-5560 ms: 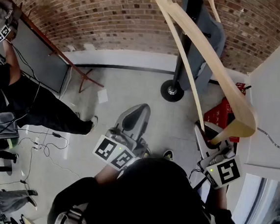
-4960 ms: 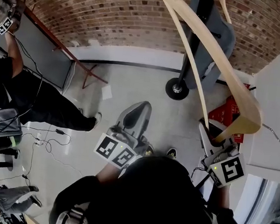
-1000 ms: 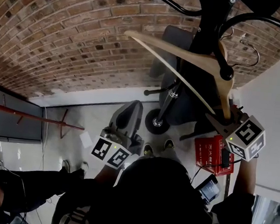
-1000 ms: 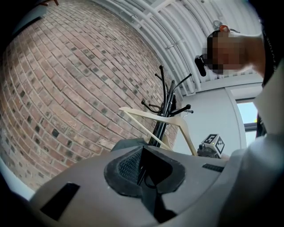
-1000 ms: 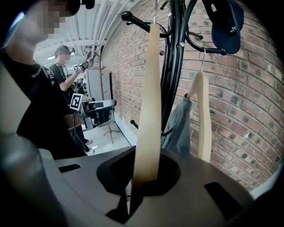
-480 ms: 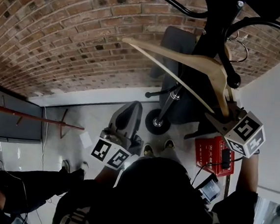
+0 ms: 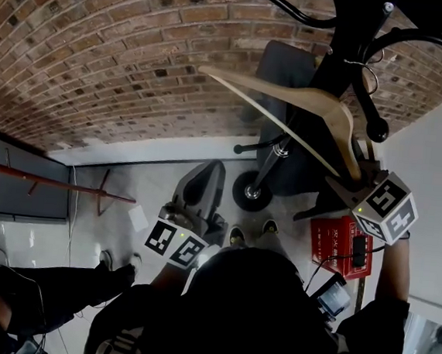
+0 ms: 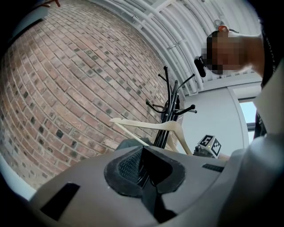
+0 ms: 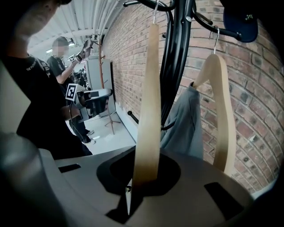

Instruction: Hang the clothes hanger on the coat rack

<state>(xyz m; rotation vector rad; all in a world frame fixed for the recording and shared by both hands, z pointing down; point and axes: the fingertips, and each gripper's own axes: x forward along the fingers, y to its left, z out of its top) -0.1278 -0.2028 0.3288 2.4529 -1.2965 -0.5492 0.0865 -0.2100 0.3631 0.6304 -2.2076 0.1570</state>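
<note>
Gripping: right tool (image 9: 141,184) is clamped on the tip of one arm of the wooden clothes hanger (image 9: 148,88), with the pads pinching the wood's flat faces.
Left tool: left tool (image 8: 146,166) has its jaws together with nothing between them. It sits low and off to the side, well apart from the rack.
Hanger position: raised against the coat rack (image 7: 351,37), body lying across the pole, free arm sticking out to the side.
Hook: wire hook (image 7: 371,70) is up among the rack's black pegs. It looks over or just at a peg; can't tell if it bears weight yet.
Handling: light, stiff, smooth wood. It won't flex but can pivot in the pads. The grip at the arm tip is far from the hook, so small wrist turns swing the hook a lot. Holding nearer the neck would steer better. The thin wire hook may swivel.
Next, my read: lower until the hook seats, then open.
Risk: second hanger (image 9: 219,88) carrying a grey garment (image 9: 186,124) hangs just beside on the same rack and could get knocked.
Behind: brick wall (image 7: 101,44).
</note>
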